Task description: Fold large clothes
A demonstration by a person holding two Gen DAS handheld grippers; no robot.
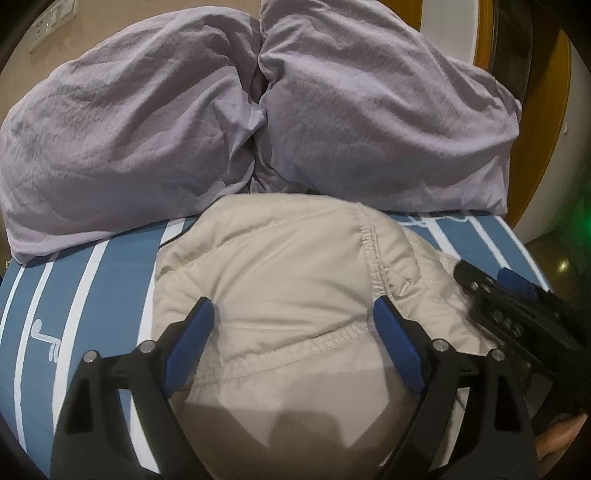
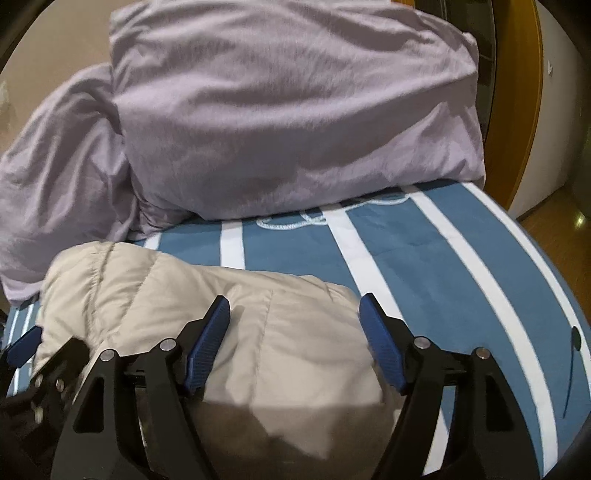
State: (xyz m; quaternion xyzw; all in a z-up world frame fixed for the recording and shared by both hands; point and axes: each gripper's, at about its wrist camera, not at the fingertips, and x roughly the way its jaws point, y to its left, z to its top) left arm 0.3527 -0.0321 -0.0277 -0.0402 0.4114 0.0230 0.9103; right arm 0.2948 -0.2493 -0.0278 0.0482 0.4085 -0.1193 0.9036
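Observation:
A beige padded jacket (image 1: 280, 266) lies bundled on the blue and white striped sheet (image 1: 110, 280). My left gripper (image 1: 293, 306) hovers over its stitched seam, jaws wide open, with the fabric below and between the blue pads but not pinched. My right gripper (image 2: 294, 305) stands open over the jacket's (image 2: 236, 295) right end, its pads clear of the cloth. The right gripper (image 1: 484, 273) also shows at the right of the left wrist view, resting by the jacket's edge. The near part of the jacket is hidden under both tools.
Two crumpled lilac pillows (image 1: 129, 129) (image 2: 288, 110) pile up just behind the jacket. Bare striped sheet (image 2: 443, 266) stretches to the right, up to the bed's edge. A wooden door frame (image 2: 532, 92) and floor lie beyond. A wall socket (image 1: 51, 20) sits far left.

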